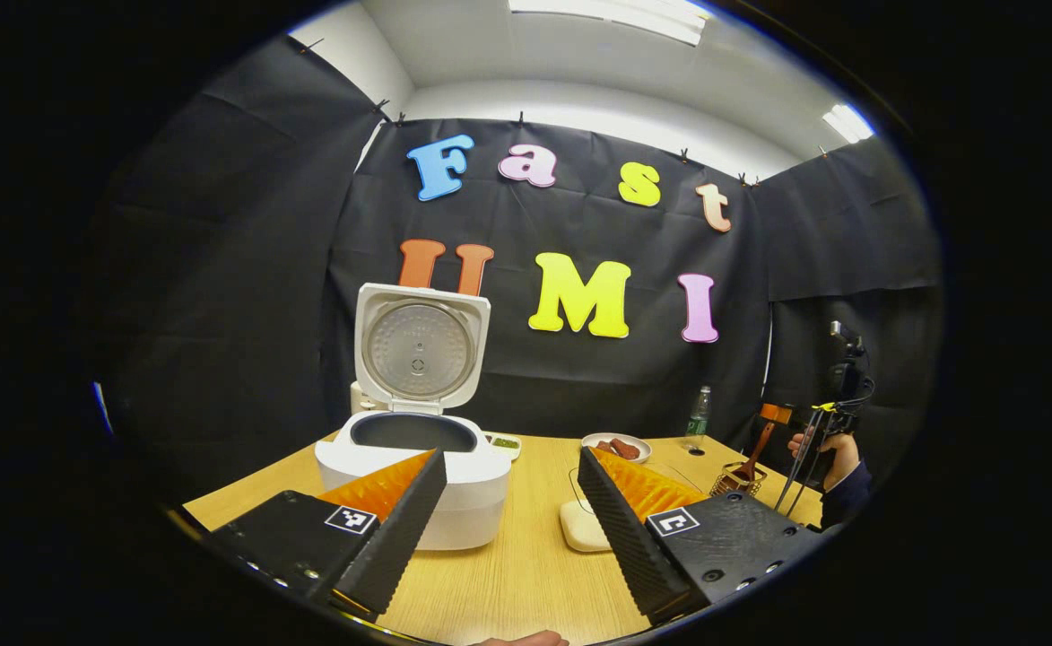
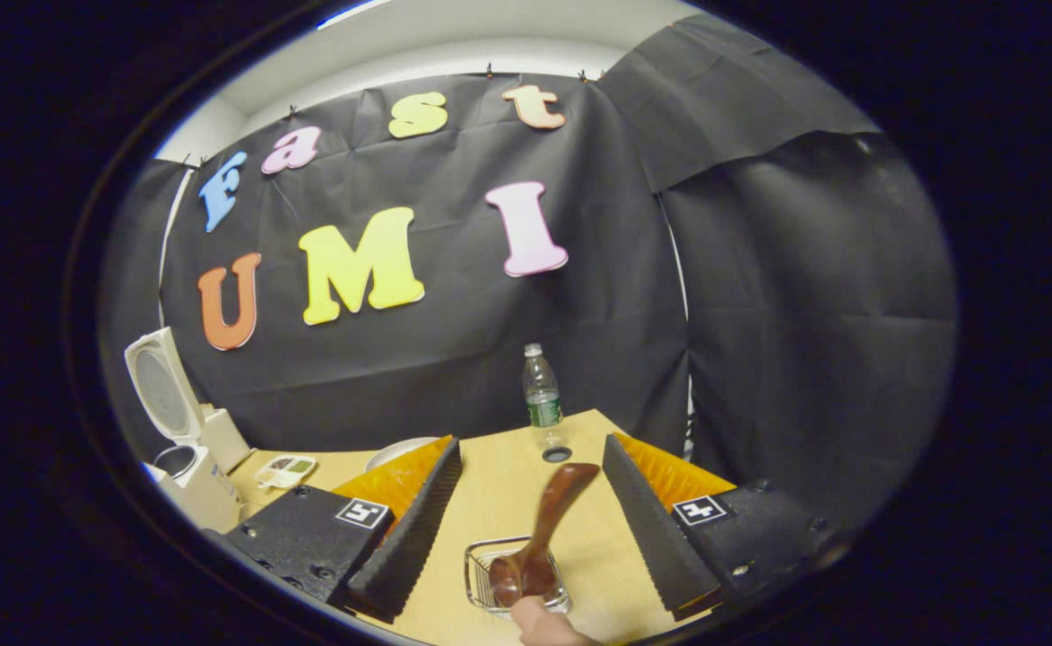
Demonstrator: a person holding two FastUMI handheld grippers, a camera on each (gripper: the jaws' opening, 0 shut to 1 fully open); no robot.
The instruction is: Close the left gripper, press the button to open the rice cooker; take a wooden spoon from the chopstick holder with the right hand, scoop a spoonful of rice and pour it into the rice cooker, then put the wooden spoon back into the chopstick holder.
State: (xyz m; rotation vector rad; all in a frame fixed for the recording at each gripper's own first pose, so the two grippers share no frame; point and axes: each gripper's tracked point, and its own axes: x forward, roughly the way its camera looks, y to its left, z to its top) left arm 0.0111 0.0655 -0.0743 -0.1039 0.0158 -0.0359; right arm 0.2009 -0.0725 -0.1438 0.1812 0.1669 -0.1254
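Right gripper [image 2: 526,525]: jaws spread wide and empty, hanging above the chopstick holder with the spoon's handle rising in the gap between them, touching neither finger; this looks like the line-up for taking the handle.
Wooden spoon [image 2: 543,525]: stands in the chopstick holder [image 2: 481,561], bowl end down in the wire basket and handle leaning up and away, so the handle is the part offered to a grasp. From the left gripper view it shows at the table's far right [image 1: 761,446], beside the person's hand [image 1: 835,453] holding the other tool.
Left gripper [image 1: 512,516]: jaws parted, gripping nothing, held low over the table [image 1: 526,574] in front of the cooker; by the look of it, its part of the job is done.
Rice cooker [image 1: 418,475]: sits just beyond the left finger, lid [image 1: 420,348] swung upright and the dark inner pot exposed, ready to receive rice.
Pale pad [image 1: 582,528]: lies on the table between the left gripper's fingers, right of the cooker.
Plate [image 1: 616,444]: farther back, holding reddish food.
Water bottle [image 2: 541,395]: upright at the far edge against the booth wall, clear of the work.
Rice: its source cannot be told.
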